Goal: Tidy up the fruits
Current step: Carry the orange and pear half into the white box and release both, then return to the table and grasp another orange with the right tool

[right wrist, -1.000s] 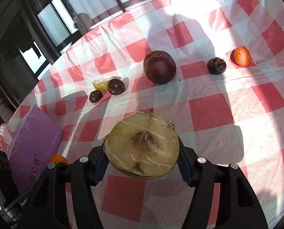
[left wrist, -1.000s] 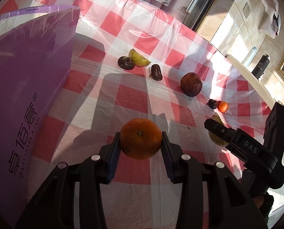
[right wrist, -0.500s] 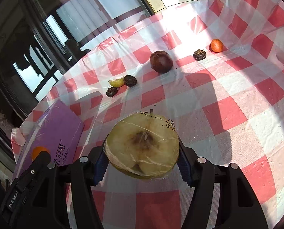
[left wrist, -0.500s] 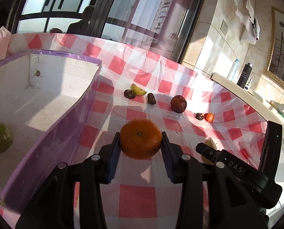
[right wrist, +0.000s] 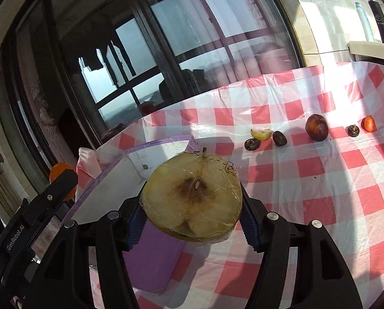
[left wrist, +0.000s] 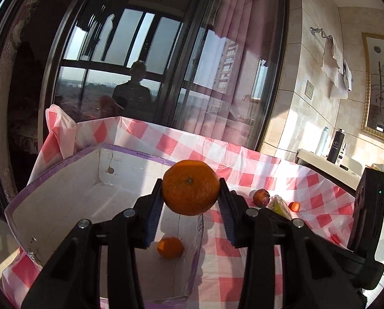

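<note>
Left gripper (left wrist: 191,200) fingers pinch an orange (left wrist: 190,187) above the box (left wrist: 63,200); right gripper (right wrist: 192,219) fingers pinch a wrapped apple half (right wrist: 192,198).

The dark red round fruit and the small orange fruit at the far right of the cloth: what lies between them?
In the right wrist view, one small dark fruit lies between the dark red round fruit and the small orange fruit, closer to the orange one.

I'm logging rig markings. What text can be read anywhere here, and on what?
"GenRobot.AI": on the left gripper's body, seen from the right wrist view.
Tiny print on the box's purple rim tape: too small to read.
Printed symbol on the apple half's wrap: an icon, no words.
</note>
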`<state>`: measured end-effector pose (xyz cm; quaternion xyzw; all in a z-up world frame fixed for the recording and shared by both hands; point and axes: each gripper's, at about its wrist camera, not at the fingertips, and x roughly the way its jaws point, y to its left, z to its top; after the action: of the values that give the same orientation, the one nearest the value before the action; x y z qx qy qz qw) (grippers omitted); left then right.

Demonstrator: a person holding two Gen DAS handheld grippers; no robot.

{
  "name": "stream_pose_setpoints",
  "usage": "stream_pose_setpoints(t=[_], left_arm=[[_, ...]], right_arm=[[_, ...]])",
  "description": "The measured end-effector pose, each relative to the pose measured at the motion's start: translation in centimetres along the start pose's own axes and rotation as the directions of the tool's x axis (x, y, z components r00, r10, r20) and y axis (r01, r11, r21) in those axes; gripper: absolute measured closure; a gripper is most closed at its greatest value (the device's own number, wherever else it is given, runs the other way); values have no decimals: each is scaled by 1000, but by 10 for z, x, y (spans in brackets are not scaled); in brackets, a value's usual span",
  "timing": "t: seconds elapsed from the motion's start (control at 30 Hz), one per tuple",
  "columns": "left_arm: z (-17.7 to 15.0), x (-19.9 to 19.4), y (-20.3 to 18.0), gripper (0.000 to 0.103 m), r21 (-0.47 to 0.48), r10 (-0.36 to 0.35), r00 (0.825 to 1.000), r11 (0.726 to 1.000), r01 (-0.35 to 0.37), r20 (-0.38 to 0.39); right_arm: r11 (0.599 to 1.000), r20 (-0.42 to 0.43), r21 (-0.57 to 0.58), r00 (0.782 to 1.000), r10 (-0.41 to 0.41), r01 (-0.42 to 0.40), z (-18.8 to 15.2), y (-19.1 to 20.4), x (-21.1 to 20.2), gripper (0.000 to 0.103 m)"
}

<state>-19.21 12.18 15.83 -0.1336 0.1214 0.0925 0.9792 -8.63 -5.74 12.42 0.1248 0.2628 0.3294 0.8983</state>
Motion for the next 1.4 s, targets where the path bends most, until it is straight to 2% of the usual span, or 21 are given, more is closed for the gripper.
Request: stream_pose_setpoints(t=[0.07, 0.17, 0.27, 0.33, 0.37, 0.43, 0.5, 0.53, 0.6, 0.67, 0.73, 0.77, 0.87, 0.97, 1.07, 1.2, 1.27, 1.37, 1.4], left_arm=[[5, 9, 21, 62, 28, 86, 995, 996, -85, -56], [8, 28, 51, 62, 111, 208, 966, 975, -192, -155], [7, 51, 77, 61, 185, 289, 921, 952, -245, -263], [4, 64, 101, 61, 194, 329, 883, 941, -277, -335], [2, 69, 110, 61, 197, 335, 870, 940, -280, -363], [-3, 78, 124, 61, 204, 344, 844, 937, -283, -411], [-11, 85, 134, 61, 221, 350, 821, 935, -277, -451], [-16, 89, 137, 62, 234, 352, 803, 934, -270, -481], [-15, 88, 141, 61, 213, 316, 808, 947, -239, -497], [-16, 92, 138, 61, 244, 317, 787, 945, -217, -529], [-20, 96, 131, 61, 324, 353, 750, 926, -195, -559], [-22, 98, 127, 61, 350, 356, 738, 921, -171, -574], [-26, 99, 127, 60, 368, 350, 716, 919, -139, -604], [-26, 98, 125, 59, 366, 330, 713, 924, -111, -618], [-25, 97, 123, 56, 372, 340, 713, 921, -119, -613], [-25, 98, 122, 45, 385, 357, 716, 913, -133, -600], [-24, 99, 121, 44, 387, 360, 717, 912, -135, -597], [-24, 99, 122, 44, 378, 355, 726, 915, -140, -589], [-23, 98, 121, 44, 376, 353, 731, 916, -142, -584]], right_arm=[[998, -27, -54, 999, 34, -35, -2, 25, 11, 41], [986, -82, -145, 994, 67, -78, -6, 62, 32, 41], [961, -169, -262, 984, 49, -93, -15, 99, 60, 41], [940, -224, -337, 974, -18, -60, -22, 117, 79, 40], [928, -257, -369, 965, -50, -51, -26, 123, 90, 40], [899, -324, -436, 938, -121, -35, -36, 130, 107, 41], [850, -376, -526, 904, -203, -28, -49, 138, 123, 40], [831, -405, -555, 886, -225, -43, -53, 142, 128, 41], [810, -444, -585, 855, -269, -48, -53, 146, 136, 40], [769, -475, -638, 809, -347, -44, -57, 148, 146, 40], [725, -483, -688, 772, -412, -44, -63, 150, 156, 38], [707, -490, -706, 753, -439, -47, -65, 149, 160, 37], [686, -511, -724, 723, -466, -69, -67, 146, 165, 35], [696, -525, -714, 714, -464, -73, -65, 143, 165, 32], [726, -548, -680, 725, -417, -97, -61, 141, 162, 28], [743, -552, -662, 737, -391, -102, -57, 141, 160, 27], [748, -550, -656, 743, -382, -102, -56, 140, 158, 27], [754, -529, -651, 766, -365, -90, -52, 139, 154, 27], [752, -493, -656, 791, -361, -66, -53, 141, 149, 27]])
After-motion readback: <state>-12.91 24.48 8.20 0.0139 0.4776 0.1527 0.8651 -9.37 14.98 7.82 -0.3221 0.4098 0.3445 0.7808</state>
